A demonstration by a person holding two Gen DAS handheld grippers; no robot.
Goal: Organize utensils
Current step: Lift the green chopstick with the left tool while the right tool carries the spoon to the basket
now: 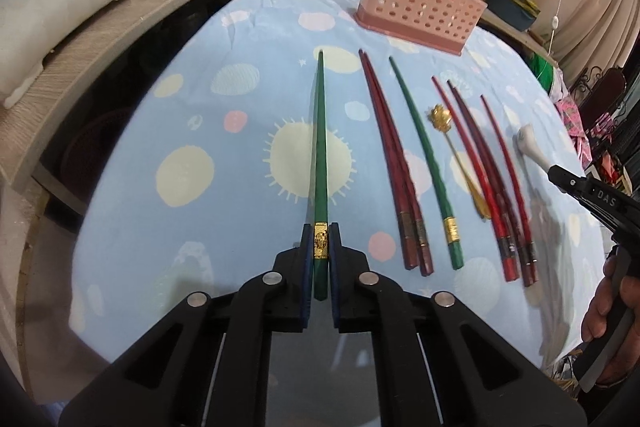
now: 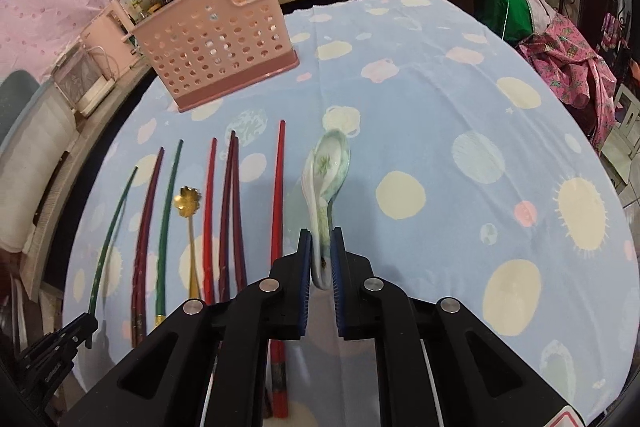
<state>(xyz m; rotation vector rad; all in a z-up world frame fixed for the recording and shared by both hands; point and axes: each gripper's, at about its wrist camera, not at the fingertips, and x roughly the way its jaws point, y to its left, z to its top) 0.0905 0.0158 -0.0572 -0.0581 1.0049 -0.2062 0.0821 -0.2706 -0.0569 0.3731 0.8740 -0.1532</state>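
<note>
Nothing appears to be in the rack (image 1: 420,7) yet, as far as its perforated wall lets one see; the inside is mostly hidden, so this is a judgement. Both grippers have a first item each. The left gripper (image 1: 321,247) is closed tight on the gold-banded end of a green chopstick (image 1: 320,147), which points forward toward the rack; whether it is off the cloth (image 1: 180,227) cannot be told. The right gripper (image 2: 321,247) is pinched on the handle of the ceramic spoon (image 2: 330,167), bowl forward. Lying in a row on the cloth between them are a dark red pair (image 1: 396,167), a second green chopstick (image 1: 424,155), a gold spoon (image 1: 456,155) and more red chopsticks (image 1: 488,179). The rack stands upright at the far side, well apart from the row. So the sorting looks barely begun: two pieces gripped, none delivered, the rest untouched.
</note>
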